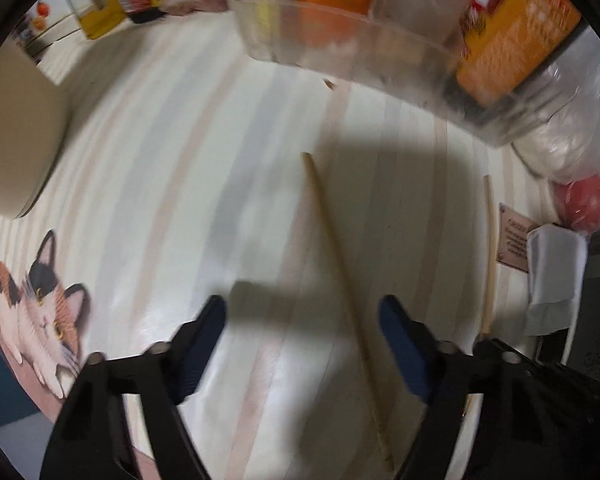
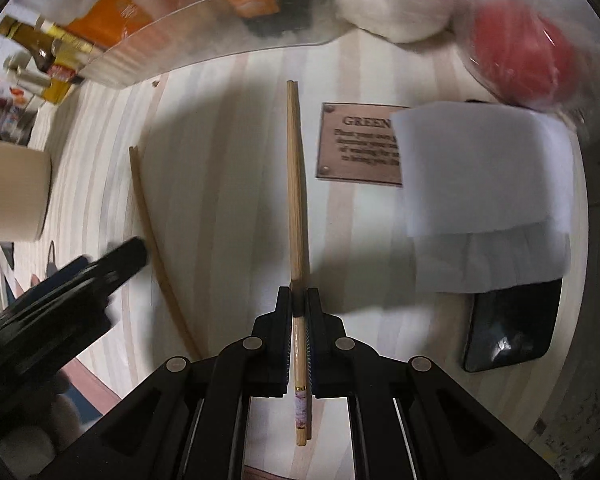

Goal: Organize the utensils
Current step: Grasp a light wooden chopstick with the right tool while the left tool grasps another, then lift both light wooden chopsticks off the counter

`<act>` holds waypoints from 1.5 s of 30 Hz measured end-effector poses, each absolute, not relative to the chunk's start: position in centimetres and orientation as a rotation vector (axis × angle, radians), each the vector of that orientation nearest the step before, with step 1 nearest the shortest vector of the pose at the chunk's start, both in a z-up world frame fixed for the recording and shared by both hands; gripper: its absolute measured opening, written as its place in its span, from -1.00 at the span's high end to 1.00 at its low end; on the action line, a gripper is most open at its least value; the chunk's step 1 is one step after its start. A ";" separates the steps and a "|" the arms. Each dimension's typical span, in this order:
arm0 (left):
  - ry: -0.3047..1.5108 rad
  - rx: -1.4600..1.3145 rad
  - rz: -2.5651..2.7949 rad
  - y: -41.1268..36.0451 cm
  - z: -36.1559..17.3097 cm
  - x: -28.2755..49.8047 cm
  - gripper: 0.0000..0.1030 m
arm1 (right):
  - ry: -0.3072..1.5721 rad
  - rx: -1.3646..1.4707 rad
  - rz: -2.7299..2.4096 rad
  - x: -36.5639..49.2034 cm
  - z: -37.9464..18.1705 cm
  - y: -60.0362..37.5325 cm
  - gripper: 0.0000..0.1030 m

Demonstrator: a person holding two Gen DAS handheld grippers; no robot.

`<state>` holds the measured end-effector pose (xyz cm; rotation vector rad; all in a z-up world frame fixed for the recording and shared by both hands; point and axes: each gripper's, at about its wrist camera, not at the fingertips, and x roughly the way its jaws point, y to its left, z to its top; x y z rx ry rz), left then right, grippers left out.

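In the left wrist view a bare wooden chopstick (image 1: 348, 304) lies slanted on the pale striped table. My left gripper (image 1: 302, 308) hangs over it, open, its blue pads either side of the stick and clear of it; the stick is nearer the right pad. A second chopstick (image 1: 490, 256) shows at the right. In the right wrist view my right gripper (image 2: 298, 294) is shut on that chopstick (image 2: 295, 184), which sticks out far ahead of the pads. The loose chopstick (image 2: 151, 232) lies to the left, with the blurred left gripper (image 2: 107, 260) beside it.
A clear plastic bin (image 1: 360, 48) holding orange boxes stands at the far side. A beige cylinder (image 1: 15, 140) and a cat-print mat (image 1: 39, 312) are on the left. A brass plaque (image 2: 356, 144), white tissue (image 2: 480, 184), a black slab (image 2: 512, 328) and a bagged red thing (image 2: 520, 60) are on the right.
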<state>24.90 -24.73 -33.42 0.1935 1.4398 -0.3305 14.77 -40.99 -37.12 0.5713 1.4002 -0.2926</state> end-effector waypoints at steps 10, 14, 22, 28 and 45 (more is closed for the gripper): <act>1.360 0.261 -0.339 -23.0 -33.1 25.2 0.89 | 1.416 0.464 -0.275 16.8 -36.9 -38.9 0.87; 1.362 0.251 -0.256 -17.7 -33.2 25.8 0.89 | 1.427 0.393 -0.195 19.1 -37.0 -35.9 0.87; 1.439 0.081 -0.124 -8.7 -33.4 24.6 0.90 | 1.508 0.288 0.028 22.4 -37.8 -27.8 0.88; 1.461 -0.003 -0.134 -6.4 -33.4 23.9 0.85 | 1.625 0.174 0.064 25.0 -38.5 -26.5 0.87; 1.448 0.001 -0.138 -6.3 -33.2 24.0 0.83 | 1.661 0.067 -0.007 25.9 -37.9 -23.1 0.86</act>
